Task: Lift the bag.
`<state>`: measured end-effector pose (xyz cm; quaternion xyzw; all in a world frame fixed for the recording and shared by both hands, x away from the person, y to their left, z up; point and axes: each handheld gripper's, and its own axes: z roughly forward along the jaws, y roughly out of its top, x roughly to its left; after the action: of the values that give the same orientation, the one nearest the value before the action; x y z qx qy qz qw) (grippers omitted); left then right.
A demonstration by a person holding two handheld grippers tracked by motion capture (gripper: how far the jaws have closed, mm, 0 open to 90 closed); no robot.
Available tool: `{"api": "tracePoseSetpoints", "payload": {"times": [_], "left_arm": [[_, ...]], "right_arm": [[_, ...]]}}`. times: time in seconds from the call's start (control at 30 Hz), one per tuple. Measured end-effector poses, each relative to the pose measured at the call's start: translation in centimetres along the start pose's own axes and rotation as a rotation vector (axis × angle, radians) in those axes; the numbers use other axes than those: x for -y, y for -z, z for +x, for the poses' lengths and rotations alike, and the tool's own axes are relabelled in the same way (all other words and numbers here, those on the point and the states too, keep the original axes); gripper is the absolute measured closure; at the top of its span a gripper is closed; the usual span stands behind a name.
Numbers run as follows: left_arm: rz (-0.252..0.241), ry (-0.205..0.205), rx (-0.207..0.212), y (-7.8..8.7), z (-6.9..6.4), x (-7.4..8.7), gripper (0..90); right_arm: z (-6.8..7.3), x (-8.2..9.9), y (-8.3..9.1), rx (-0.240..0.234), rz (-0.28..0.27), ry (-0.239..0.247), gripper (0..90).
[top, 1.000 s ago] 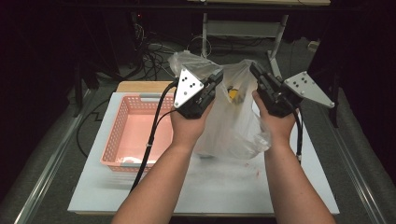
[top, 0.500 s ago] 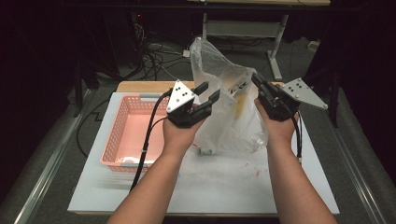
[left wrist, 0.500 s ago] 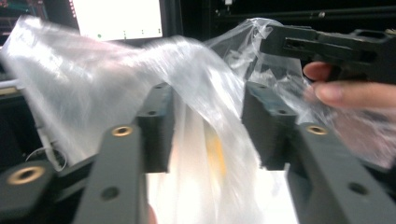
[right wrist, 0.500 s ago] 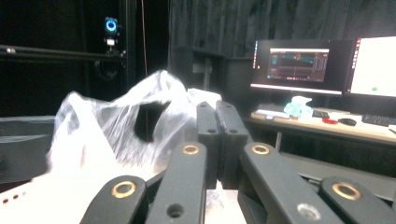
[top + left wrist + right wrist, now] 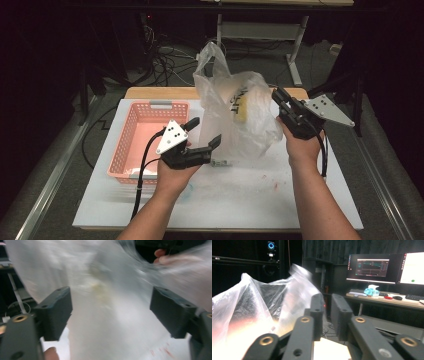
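A clear plastic bag [image 5: 235, 135] stands on the white tabletop [image 5: 250, 205] with a yellow item with black lettering [image 5: 243, 106] inside it. My left gripper [image 5: 205, 131] is low at the bag's lower left. Its jaws have just been opening and now stand wide apart. In the left gripper view the blurred bag [image 5: 110, 322] lies ahead of the left gripper [image 5: 111, 306], and neither pad presses on it. My right gripper [image 5: 276, 96] is at the bag's right side. Its jaws have just been opening to a narrow gap with nothing in it. In the right gripper view the bag [image 5: 259, 302] is left of the right gripper [image 5: 327, 298].
A pink mesh basket [image 5: 150, 106] sits at the left of the tabletop, close behind my left hand. A small grey item [image 5: 219, 163] lies by the bag's base. Faint red marks [image 5: 275, 186] dot the board. Cables and metal frame legs [image 5: 295, 55] lie beyond the far edge.
My left gripper let go of the bag, opened wide and dropped down and to the left. The bag's top sprang upright. My right hand sank a little beside the bag.
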<state>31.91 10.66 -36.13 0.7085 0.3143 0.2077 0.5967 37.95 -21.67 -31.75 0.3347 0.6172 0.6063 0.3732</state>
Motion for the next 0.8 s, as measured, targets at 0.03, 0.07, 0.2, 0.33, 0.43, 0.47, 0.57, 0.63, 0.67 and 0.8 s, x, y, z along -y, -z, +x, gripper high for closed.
{"api": "tracePoseSetpoints", "payload": {"times": [0.03,0.07,0.2,0.33,0.43,0.47,0.57,0.63,0.67,0.8], "left_arm": [[0.011,-0.002,0.001,0.2,0.0,0.2,14.2],[0.023,-0.005,-0.005,0.4,0.0,0.5,14.1],[0.078,0.015,-0.028,0.6,0.4,1.5,4.4],[0.099,0.033,-0.035,0.8,0.5,2.4,0.0],[0.108,0.033,-0.034,1.2,0.5,2.9,0.0],[0.112,0.033,-0.034,1.3,0.5,3.1,0.0],[0.128,0.030,-0.036,1.4,0.4,3.6,0.0],[0.146,0.032,-0.037,1.4,0.3,3.9,0.0],[0.154,0.028,-0.039,1.4,0.2,4.0,0.0],[0.180,0.018,-0.032,1.5,-0.2,4.7,0.0]], "right_arm": [[0.0,0.0,0.2,-0.005,0.001,-0.005,76.8],[0.0,0.0,0.4,-0.007,0.000,-0.006,76.3],[0.1,0.3,0.9,-0.021,0.010,-0.001,73.4],[0.3,1.0,1.3,-0.037,0.042,-0.005,69.2],[0.4,1.8,1.4,-0.053,0.075,-0.010,63.8],[0.5,2.2,1.4,-0.060,0.091,-0.014,61.5],[0.6,3.3,1.5,-0.073,0.127,-0.011,54.8],[0.6,4.2,1.5,-0.082,0.158,-0.017,50.1],[0.7,4.6,1.5,-0.086,0.173,-0.018,47.7],[0.6,6.4,1.7,-0.091,0.216,-0.031,39.3]]}}
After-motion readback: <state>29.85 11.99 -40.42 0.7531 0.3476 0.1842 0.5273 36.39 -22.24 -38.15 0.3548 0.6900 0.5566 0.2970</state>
